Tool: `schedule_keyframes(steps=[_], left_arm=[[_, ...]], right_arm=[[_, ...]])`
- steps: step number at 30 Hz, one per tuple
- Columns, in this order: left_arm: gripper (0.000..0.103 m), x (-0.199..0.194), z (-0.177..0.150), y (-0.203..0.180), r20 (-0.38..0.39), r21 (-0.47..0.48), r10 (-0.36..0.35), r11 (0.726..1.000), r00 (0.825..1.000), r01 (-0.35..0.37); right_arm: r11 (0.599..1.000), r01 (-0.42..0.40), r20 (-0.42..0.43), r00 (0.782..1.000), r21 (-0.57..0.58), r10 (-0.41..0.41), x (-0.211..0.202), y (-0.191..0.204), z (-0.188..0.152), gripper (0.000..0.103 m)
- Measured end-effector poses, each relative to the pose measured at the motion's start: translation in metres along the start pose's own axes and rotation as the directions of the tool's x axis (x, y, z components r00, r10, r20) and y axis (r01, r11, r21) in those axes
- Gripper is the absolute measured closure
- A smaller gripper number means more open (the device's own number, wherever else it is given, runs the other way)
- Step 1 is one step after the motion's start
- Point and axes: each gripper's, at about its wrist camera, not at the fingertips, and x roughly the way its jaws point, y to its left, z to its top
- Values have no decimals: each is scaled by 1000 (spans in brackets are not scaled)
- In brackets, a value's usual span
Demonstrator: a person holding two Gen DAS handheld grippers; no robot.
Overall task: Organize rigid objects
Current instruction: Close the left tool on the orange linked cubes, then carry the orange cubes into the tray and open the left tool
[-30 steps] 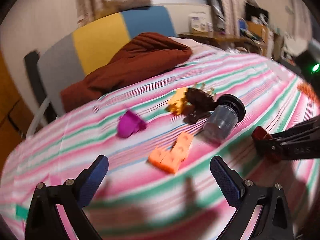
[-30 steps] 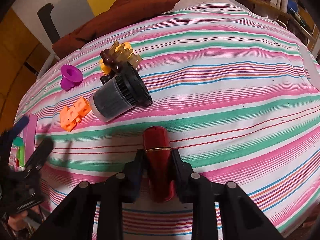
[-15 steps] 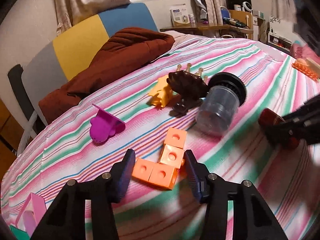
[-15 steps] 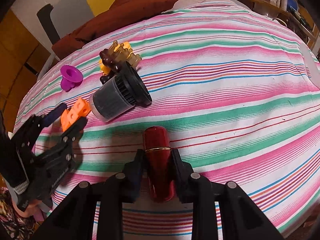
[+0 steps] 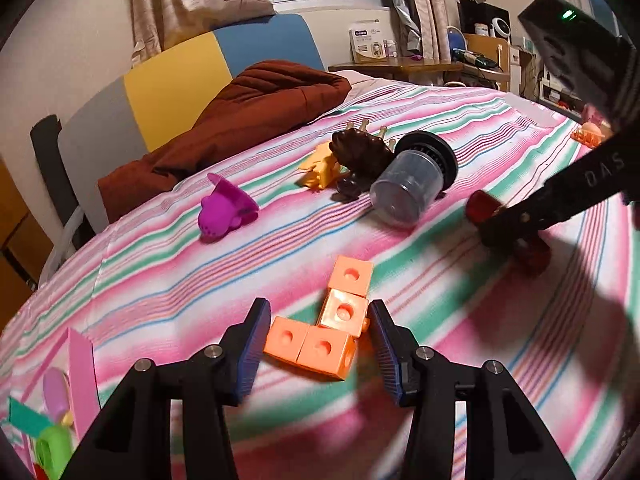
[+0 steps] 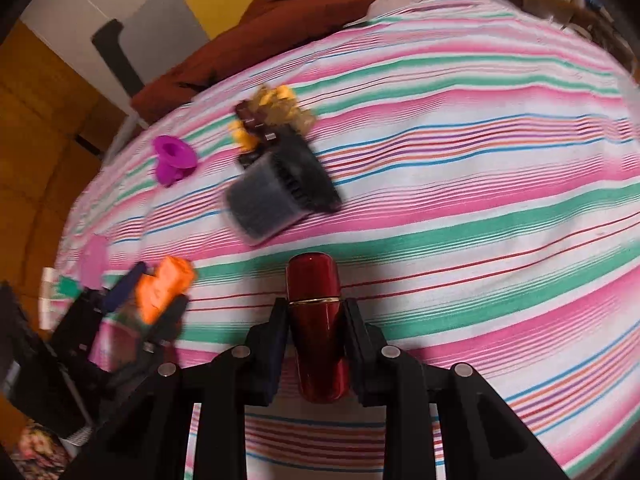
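Left hand-held gripper is clamped on the orange L-shaped plastic cube block on the striped bed. Right hand-held gripper clamps the glossy red cylindrical case. Next: lift both clear.

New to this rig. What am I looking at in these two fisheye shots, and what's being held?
There is no robot arm. A person holds a two-finger tool in each hand, and each has a fisheye camera looking along its fingers. One picture is from the left tool, the other from the right tool. Both look down at a striped bedsheet. On it lie a purple piece, a brown hair claw, a yellow piece and a tipped jar. The left tool's jaws have just been closing and appear to grip the orange blocks. The right tool clamps a red tube.
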Motion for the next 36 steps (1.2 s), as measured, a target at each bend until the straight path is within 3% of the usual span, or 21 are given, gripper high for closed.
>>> schedule_keyframes(steps=[2, 7, 12, 21, 27, 36], left_arm=[[52, -7, -5, 2, 3, -37, -17, 999, 1000, 17], [53, -33, -23, 13, 31, -189, -84, 978, 996, 88], [53, -52, -39, 9, 41, -173, -93, 980, 995, 99], [55, -85, -59, 20, 74, -257, -106, 959, 992, 122], [55, -115, -61, 34, 130, -280, -73, 954, 989, 107], [55, -145, -79, 79, 145, -402, 5, 914, 989, 55]], right_arm=[[1000, -29, -10, 1000, -4, 29, 3, 3, -1, 77], [1000, -11, -6, 1000, -28, 11, 4, 7, 1, 77], [998, 15, -5, 1000, -59, -15, 5, 11, -2, 77], [994, 45, 1, 999, -99, -45, 4, 14, -5, 77], [994, 43, 1, 999, -96, -43, 4, 15, -4, 77], [994, 44, 1, 999, -98, -45, 5, 15, -4, 77]])
